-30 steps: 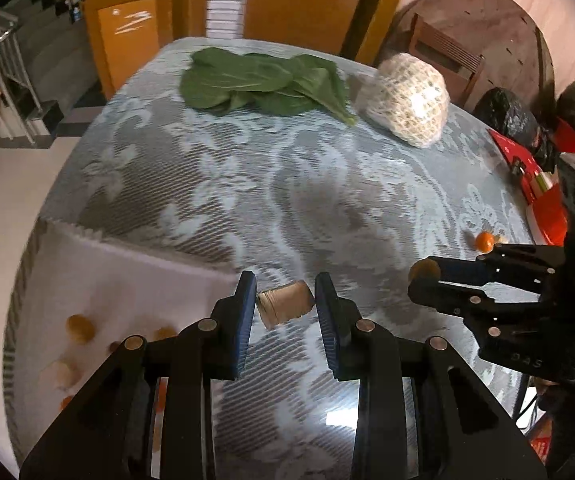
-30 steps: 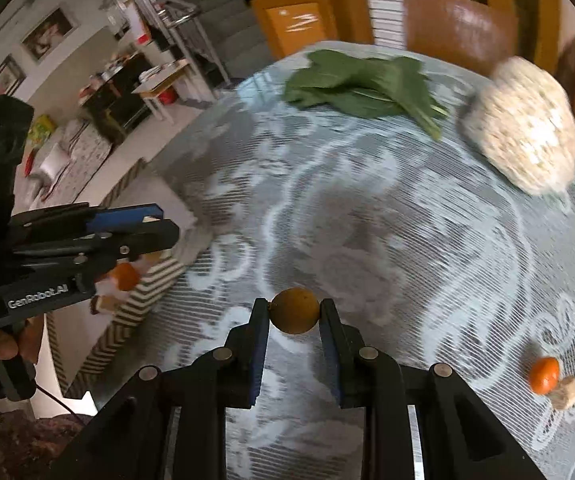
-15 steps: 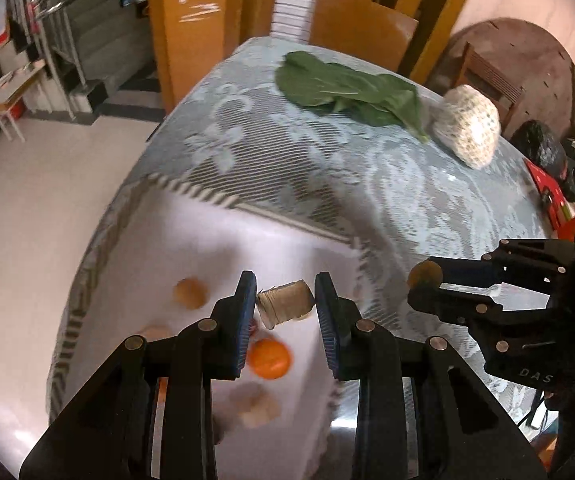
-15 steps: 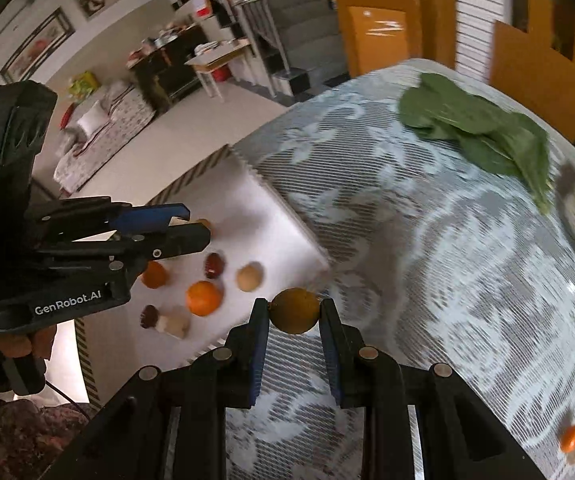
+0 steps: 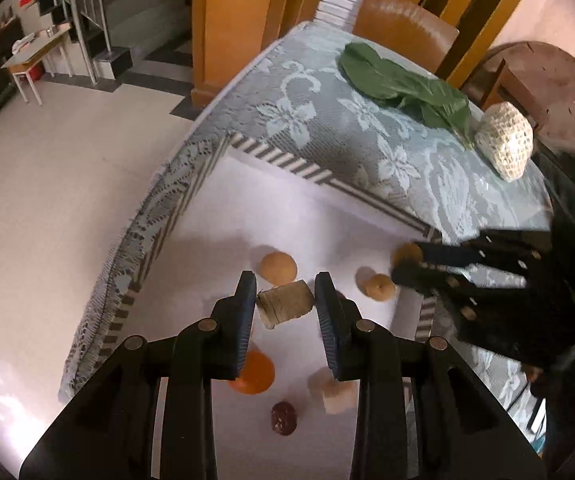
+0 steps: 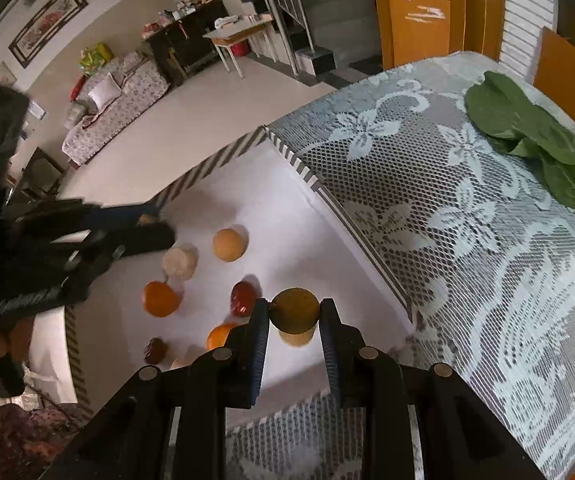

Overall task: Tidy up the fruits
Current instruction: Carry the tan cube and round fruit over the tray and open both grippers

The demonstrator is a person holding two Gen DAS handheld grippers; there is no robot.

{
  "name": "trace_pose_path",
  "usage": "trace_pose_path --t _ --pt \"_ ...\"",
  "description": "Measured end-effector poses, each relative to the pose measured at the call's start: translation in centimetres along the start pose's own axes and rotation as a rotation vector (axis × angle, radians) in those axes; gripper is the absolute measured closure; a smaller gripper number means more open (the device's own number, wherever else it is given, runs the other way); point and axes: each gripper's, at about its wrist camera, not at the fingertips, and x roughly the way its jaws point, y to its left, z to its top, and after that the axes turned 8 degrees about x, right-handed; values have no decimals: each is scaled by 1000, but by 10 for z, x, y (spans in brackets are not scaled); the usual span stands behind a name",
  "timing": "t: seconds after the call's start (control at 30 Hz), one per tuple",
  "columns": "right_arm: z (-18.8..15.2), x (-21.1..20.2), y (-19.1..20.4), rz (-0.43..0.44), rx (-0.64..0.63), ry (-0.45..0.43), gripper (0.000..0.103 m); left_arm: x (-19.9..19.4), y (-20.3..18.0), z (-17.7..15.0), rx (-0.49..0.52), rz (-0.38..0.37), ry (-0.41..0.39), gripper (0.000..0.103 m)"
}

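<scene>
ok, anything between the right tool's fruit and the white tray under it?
Nothing visible blocks it. The right tool holds the yellowish fruit above a bare patch of the white tray; a dark red fruit lies just left of it.

**Left gripper holds a tan block over the white tray**

The left gripper [image 5: 285,300] clamps a tan, fibrous block [image 5: 285,305] between its blue-padded fingers [image 5: 246,316], above a white tray [image 5: 287,216] with a striped rim. In the tray lie a tan round fruit [image 5: 278,267], an orange fruit [image 5: 253,372], a dark red fruit [image 5: 283,418] and a pale chunk [image 5: 333,390]. The right gripper [image 5: 407,262] reaches in from the right, blurred, with a yellowish fruit [image 5: 405,252] at its tips. Green leaves [image 5: 403,84] lie on the lace tablecloth [image 5: 327,128].
</scene>
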Motion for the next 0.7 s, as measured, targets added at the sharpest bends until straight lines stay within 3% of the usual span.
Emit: trace_pose_path --t 0.37,0.5,0.57,0.63,0.7 --pt "12 42 2 -45 -1 70 78 28 -11 -4 43 -23 62 74" --pt "10 40 -1 -37 16 65 68 30 -10 -4 46 -13 74 73" --pt "9 34 -2 -25 25 55 67 29 -11 -4 52 -2 73 69" --pt "7 26 -3 -22 27 44 66 27 -12 -4 52 0 71 50" --pt "3 18 -3 -21 33 34 65 23 -14 -4 48 -3 56 46"
